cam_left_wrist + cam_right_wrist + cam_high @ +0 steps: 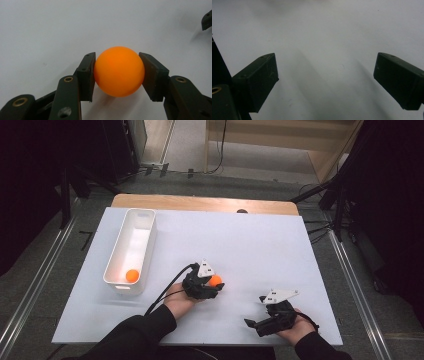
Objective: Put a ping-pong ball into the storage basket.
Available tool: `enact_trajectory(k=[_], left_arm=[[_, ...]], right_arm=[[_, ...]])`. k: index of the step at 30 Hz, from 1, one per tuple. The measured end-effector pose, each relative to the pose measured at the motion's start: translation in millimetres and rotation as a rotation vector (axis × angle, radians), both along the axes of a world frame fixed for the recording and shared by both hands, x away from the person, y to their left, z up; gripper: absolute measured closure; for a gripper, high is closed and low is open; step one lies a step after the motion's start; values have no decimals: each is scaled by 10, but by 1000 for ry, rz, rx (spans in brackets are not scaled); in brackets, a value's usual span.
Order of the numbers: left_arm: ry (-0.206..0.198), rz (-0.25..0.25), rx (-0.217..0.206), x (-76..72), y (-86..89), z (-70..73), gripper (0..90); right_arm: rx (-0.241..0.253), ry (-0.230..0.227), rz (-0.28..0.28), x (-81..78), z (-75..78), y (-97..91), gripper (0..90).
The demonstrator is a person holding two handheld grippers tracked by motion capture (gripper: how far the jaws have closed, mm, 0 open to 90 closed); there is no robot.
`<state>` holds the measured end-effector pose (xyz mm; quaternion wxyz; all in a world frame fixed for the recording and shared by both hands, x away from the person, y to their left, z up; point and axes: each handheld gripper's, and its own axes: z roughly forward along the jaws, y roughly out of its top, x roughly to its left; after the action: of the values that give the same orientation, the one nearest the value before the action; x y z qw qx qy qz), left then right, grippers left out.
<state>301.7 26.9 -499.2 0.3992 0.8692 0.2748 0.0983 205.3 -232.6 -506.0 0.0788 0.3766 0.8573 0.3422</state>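
My left gripper [216, 284] is shut on an orange ball [215, 280] near the middle of the white table [250, 245]. In the left gripper view both pads press the sides of the orange ball [119, 71], and the left gripper [117, 75] holds it just above the table surface. A second orange ball [132, 275] lies in the near end of the white bin [146, 251] at the left. My right gripper [253, 311] rests at the front right of the table, open. In the right gripper view the right gripper [325, 82] has wide-set jaws with only bare table between them.
The table's wooden far edge [200, 202] shows behind the white top. Black stands and cables [330, 195] flank the table on the floor. A cable [167, 290] trails from my left gripper toward the front edge.
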Motion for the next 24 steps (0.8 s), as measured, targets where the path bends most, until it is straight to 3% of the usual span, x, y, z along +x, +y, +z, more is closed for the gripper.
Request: enact_trajectory(k=[24], left_arm=[[7,-33,-13,-30,52,151,501]], right_arm=[[-1,-2,3,0,1,-1,43]])
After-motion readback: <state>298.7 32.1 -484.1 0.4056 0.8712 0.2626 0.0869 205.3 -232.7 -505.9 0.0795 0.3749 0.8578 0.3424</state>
